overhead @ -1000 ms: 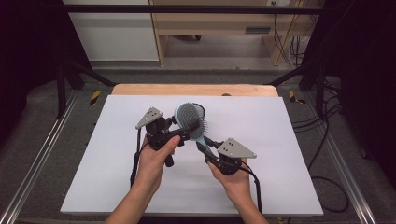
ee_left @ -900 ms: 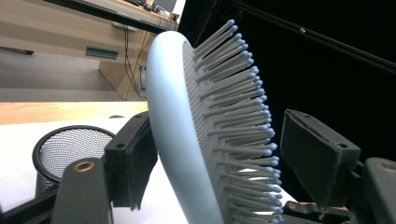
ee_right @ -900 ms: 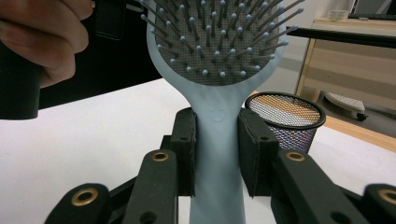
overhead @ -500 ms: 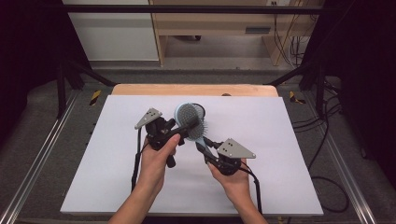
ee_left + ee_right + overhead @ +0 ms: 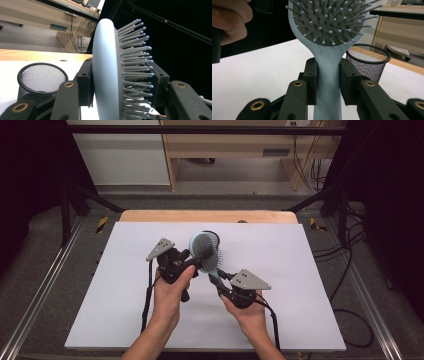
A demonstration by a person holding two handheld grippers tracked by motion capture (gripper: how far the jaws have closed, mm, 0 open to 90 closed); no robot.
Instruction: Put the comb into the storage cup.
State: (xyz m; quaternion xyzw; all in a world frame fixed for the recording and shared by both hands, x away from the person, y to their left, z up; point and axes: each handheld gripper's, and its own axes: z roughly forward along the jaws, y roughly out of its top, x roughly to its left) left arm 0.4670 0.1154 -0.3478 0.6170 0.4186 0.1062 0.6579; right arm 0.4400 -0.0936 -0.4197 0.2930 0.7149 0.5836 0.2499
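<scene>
Hand-held grippers: both (image 5: 202, 256) (image 5: 216, 279) clamp hairbrush (image 5: 206, 251) | mesh cup (image 5: 368, 62) just behind (upright)

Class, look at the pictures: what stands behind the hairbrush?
A black mesh cup stands on the white table behind the hairbrush. Its inside is hidden.

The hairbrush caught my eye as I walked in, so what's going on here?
A person holds a pale blue hairbrush above the white table with two handheld grippers. The right gripper clamps its handle; the left gripper grips its head, back and bristles. A black mesh cup stands just behind.
</scene>
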